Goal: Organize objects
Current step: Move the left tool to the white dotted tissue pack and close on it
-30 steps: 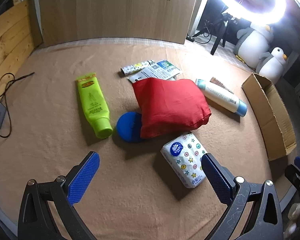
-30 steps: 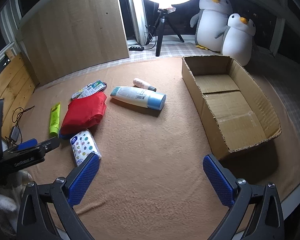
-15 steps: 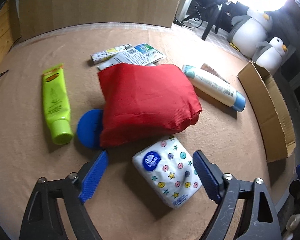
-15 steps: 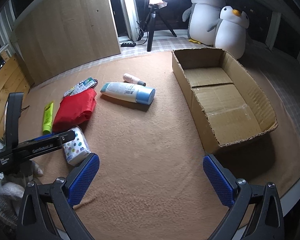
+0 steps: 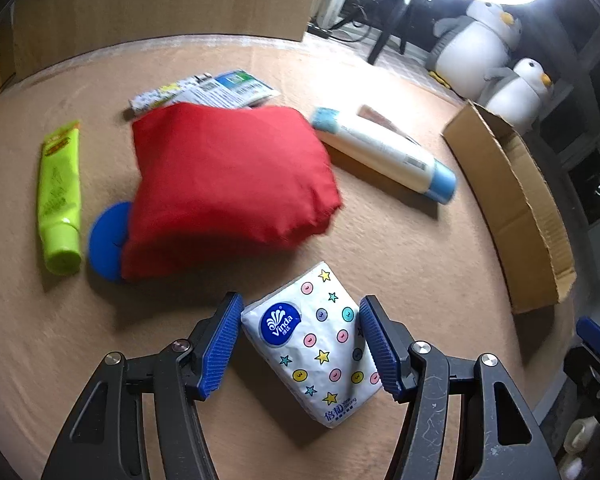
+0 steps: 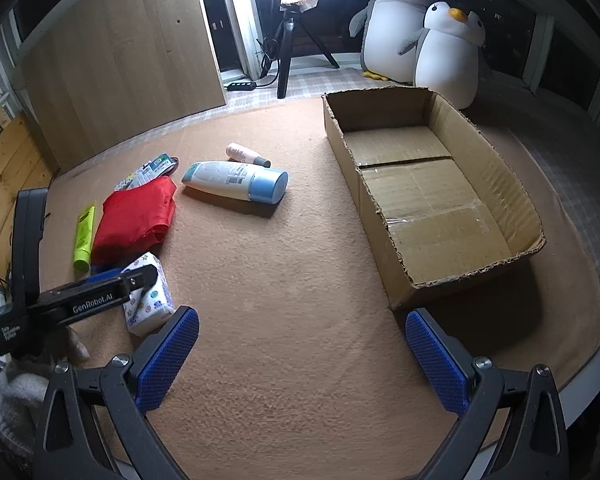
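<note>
My left gripper point(image 5: 300, 340) points down at the white soft tissue pack with coloured stars and dots point(image 5: 320, 344). Its two blue jaws have just been closing, and the pack sits right between them. The left blue pad is touching the pack's side. The right pad is right at the other side, but I cannot tell if it is pressing yet. The pack still lies flat on the tan fuzzy mat point(image 5: 400, 248).

Just past the pack is a puffy red cloth bag point(image 5: 228, 176). A round blue disc point(image 5: 106, 240) peeks out from under the bag's left edge. Left of that lies a bright green tube point(image 5: 58, 196) with its cap toward me. Behind the red bag are some flat printed packets point(image 5: 208, 90). To the right of the bag lies a white bottle with a light blue cap point(image 5: 384, 156) on its side.

My right gripper point(image 6: 300, 360) is wide open with nothing between its blue pads. It hangs over a bare part of the mat. Up and to its right sits an open brown cardboard box point(image 6: 440, 200), with nothing in it that I can see. A small pink bottle with a dark cap point(image 6: 246, 154) lies just behind the white bottle. Two white plush penguins point(image 6: 424, 36) stand behind the box.
</note>
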`<state>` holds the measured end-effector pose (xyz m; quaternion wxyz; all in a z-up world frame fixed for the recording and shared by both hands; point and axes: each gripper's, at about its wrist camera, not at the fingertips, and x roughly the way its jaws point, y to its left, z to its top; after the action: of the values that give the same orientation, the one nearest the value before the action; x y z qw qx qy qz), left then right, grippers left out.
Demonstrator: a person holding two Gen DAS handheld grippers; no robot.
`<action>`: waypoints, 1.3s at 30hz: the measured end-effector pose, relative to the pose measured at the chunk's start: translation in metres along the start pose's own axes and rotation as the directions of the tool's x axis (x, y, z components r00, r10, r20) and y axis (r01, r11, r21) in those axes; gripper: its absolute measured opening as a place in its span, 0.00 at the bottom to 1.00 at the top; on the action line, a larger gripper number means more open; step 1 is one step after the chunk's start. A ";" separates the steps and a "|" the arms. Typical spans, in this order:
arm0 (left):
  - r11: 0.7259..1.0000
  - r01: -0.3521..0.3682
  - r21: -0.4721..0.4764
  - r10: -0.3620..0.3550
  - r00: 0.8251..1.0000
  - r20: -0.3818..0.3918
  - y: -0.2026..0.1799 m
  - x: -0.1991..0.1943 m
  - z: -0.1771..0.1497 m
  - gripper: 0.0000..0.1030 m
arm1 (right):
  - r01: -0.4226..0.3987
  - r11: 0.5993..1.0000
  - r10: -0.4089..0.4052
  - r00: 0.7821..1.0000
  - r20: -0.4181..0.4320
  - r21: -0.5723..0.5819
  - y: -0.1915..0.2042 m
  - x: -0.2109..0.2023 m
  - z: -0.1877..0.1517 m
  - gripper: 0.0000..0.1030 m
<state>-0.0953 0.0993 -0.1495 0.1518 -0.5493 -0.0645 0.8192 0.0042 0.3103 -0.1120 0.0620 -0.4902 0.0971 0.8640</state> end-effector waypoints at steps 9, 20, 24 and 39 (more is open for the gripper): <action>0.997 0.033 0.074 -0.033 0.999 -0.007 -0.029 0.000 -0.017 0.63 | -0.041 0.999 0.041 0.999 -0.015 -0.008 -0.003 0.008 0.003 0.99; 0.993 0.108 0.044 -0.107 0.994 -0.032 -0.011 -0.022 -0.042 0.65 | -0.233 0.966 0.215 0.966 -0.144 -0.116 0.023 0.044 0.025 0.89; 0.990 0.136 0.029 -0.134 0.990 -0.042 -0.010 -0.022 -0.049 0.64 | -0.290 0.936 0.243 0.943 -0.227 -0.200 0.044 0.063 0.027 0.72; 0.979 0.204 -0.009 -0.204 0.977 -0.067 -0.009 -0.013 -0.057 0.51 | -0.477 0.864 0.370 0.821 -0.436 -0.164 0.075 0.109 0.020 0.38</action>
<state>-0.0371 0.0996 -0.1573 0.2366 -0.5674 -0.1160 0.7801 -0.0830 0.2430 -0.1874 -0.2199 -0.6214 0.0980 0.7456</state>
